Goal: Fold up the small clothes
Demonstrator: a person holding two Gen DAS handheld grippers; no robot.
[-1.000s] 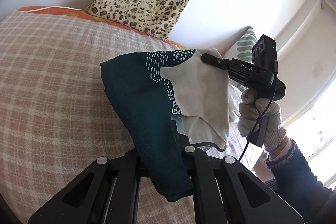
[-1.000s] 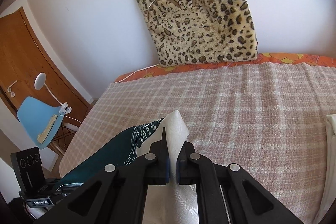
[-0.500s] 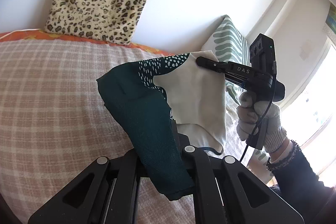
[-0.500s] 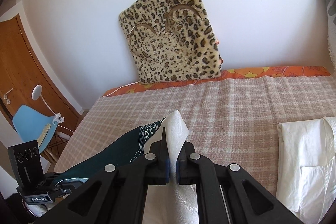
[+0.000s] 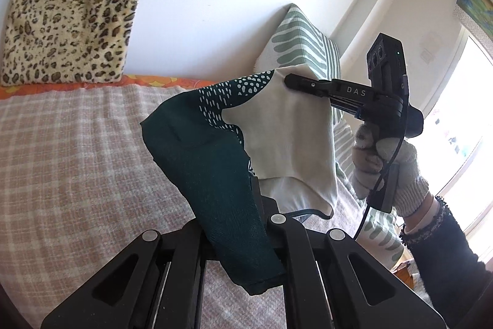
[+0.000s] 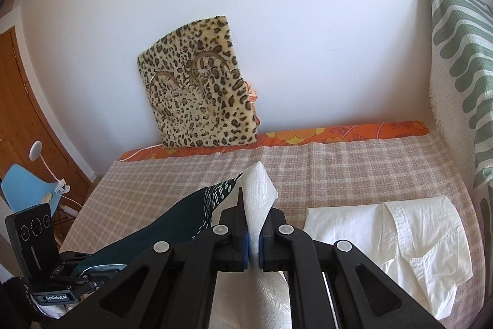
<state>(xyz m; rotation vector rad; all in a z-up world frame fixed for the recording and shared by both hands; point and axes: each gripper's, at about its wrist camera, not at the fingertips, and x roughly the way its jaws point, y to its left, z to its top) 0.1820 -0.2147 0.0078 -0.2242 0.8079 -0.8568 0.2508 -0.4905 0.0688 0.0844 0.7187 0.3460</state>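
A small garment, dark green with a white part and a dotted band, hangs stretched in the air above the bed. My left gripper is shut on its dark green end. My right gripper is shut on its white corner; it also shows in the left wrist view, held by a gloved hand. The left gripper's body shows at the lower left of the right wrist view.
The bed has a pink checked cover. A folded white shirt lies at its right side. A leopard cushion leans on the wall. A green striped pillow stands at the right. A blue chair stands beyond the left edge.
Both grippers have swung to the right with the garment still held between them. The white shirt and the striped pillow have come into the right wrist view.
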